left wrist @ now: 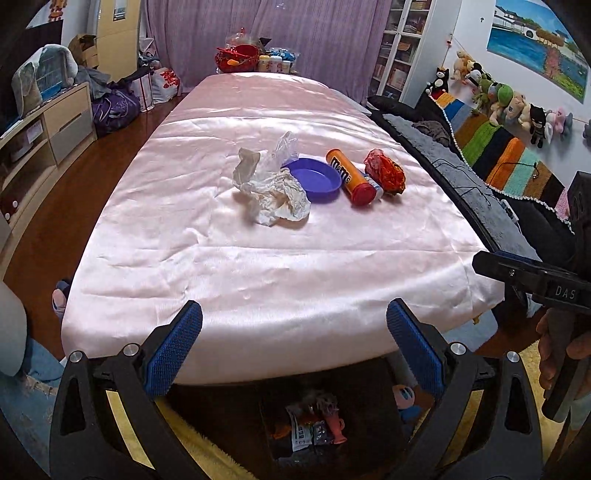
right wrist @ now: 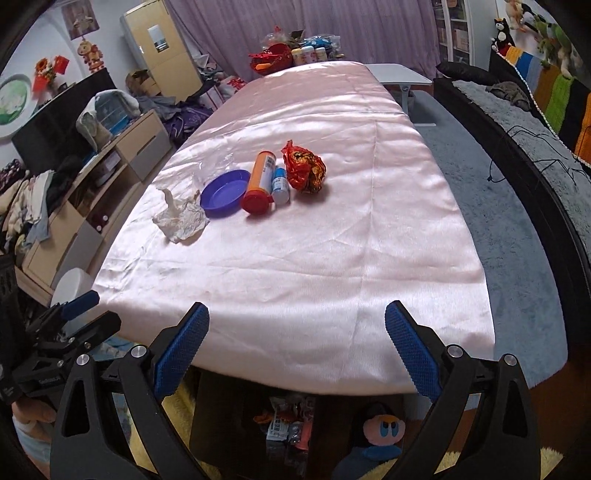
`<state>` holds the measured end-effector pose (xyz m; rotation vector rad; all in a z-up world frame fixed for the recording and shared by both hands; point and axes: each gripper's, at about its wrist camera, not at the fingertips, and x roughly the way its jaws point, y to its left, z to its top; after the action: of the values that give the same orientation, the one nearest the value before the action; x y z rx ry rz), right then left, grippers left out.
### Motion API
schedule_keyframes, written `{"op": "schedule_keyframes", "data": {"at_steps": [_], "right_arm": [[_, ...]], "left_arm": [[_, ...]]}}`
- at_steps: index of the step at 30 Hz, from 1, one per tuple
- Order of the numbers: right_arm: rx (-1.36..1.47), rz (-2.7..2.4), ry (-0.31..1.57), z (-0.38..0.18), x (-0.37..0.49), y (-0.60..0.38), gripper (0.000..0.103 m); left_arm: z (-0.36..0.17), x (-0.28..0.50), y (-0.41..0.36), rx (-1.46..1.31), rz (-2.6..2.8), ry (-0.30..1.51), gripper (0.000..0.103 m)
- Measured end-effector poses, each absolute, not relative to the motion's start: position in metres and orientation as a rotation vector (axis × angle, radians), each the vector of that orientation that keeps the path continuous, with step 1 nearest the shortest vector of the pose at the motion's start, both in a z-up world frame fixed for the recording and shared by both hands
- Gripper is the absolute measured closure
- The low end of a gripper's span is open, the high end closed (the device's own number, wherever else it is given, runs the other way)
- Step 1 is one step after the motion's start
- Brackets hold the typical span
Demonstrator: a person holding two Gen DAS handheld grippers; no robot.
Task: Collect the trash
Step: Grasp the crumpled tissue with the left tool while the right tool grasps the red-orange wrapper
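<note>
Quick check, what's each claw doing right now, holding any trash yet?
Left claw: open, holding nothing, short of the pink table.
Right claw: open, holding nothing, also short of the table.

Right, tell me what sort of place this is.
Most likely a lived-in bedroom or family room at home: a row of plush toys along the wall, a bookcase by purple curtains, and a long table under a pink satin cloth.

Tissue (left wrist: 275, 197), dish (left wrist: 314, 179), tube (left wrist: 349, 177), wrapper (left wrist: 384, 173) lie left-to-right on table (left wrist: 258, 277)
</note>
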<state>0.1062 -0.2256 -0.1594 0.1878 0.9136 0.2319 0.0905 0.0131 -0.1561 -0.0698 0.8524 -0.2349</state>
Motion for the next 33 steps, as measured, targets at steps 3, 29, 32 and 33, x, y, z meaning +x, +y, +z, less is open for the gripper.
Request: {"op": "schedule_keyframes", "data": {"at_steps": [3,29,32,33], "right_arm": [[0.18,0.221,0.898,-0.16,0.121,-0.226,0.007],[0.141,0.224,0.846,-0.165,0.249,-0.203,0.038],[0.146,0.214,0.877,-0.176,0.259,-0.206,0.051],[0.148,0.217,0.887,-0.179,0.26,-0.206,0.057]], "left_arm": [[-0.158,0.107,0.014,-0.07,-0.226,0.849,0.009],[-0.18,0.231,0.014,-0.098,-0.206,0.892,0.029],[-0.186,0.24,0.01,-0.104,-0.231,0.911,0.041],[-0.188,0.242,0.009,-0.105,-0.239,0.92,0.045]]}}
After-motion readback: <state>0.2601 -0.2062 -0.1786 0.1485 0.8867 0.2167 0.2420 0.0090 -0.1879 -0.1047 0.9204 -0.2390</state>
